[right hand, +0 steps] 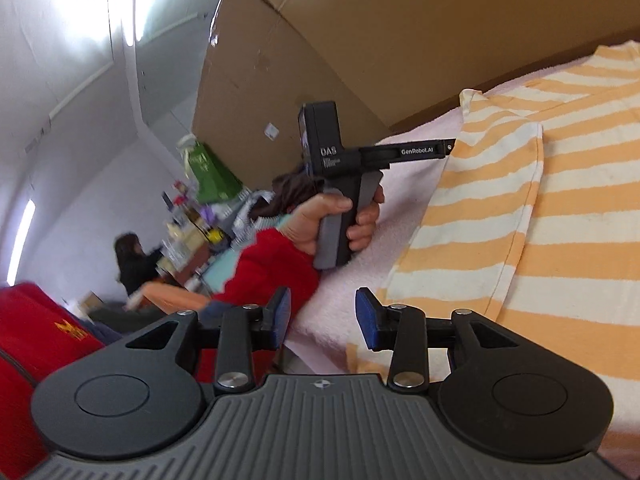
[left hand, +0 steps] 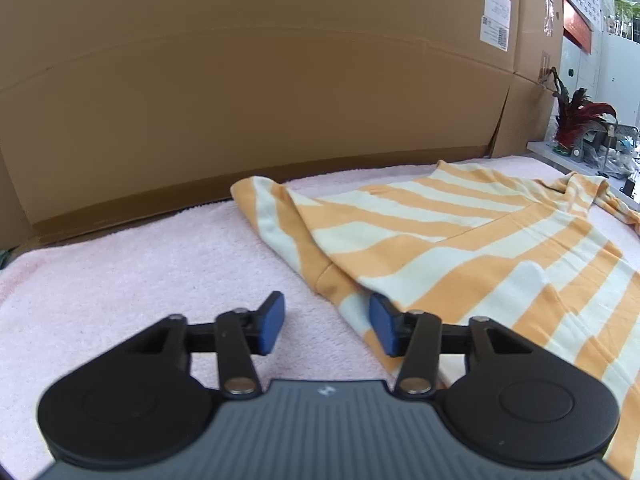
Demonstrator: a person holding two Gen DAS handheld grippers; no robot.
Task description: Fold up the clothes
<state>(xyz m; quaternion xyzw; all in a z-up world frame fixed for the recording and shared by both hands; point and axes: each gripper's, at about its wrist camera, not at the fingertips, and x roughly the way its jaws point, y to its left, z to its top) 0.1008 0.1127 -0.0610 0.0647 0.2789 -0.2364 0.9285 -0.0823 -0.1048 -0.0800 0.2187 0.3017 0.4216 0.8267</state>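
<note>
An orange and white striped shirt (left hand: 460,236) lies spread on a pink towel (left hand: 140,264). My left gripper (left hand: 326,326) is open and empty, low over the towel at the shirt's near left edge, its right pad (left hand: 382,324) just over the hem. My right gripper (right hand: 322,316) is open and empty, at the towel's front edge beside the shirt (right hand: 560,208). The right wrist view also shows the left gripper's handle (right hand: 340,184) held in a hand, its fingers hidden from that side.
A large cardboard box (left hand: 260,80) stands along the back of the towel. A red plant and clutter on a white shelf (left hand: 580,128) sit at the far right. A person in a red sleeve (right hand: 268,268) and a red bag (right hand: 36,344) are at the left.
</note>
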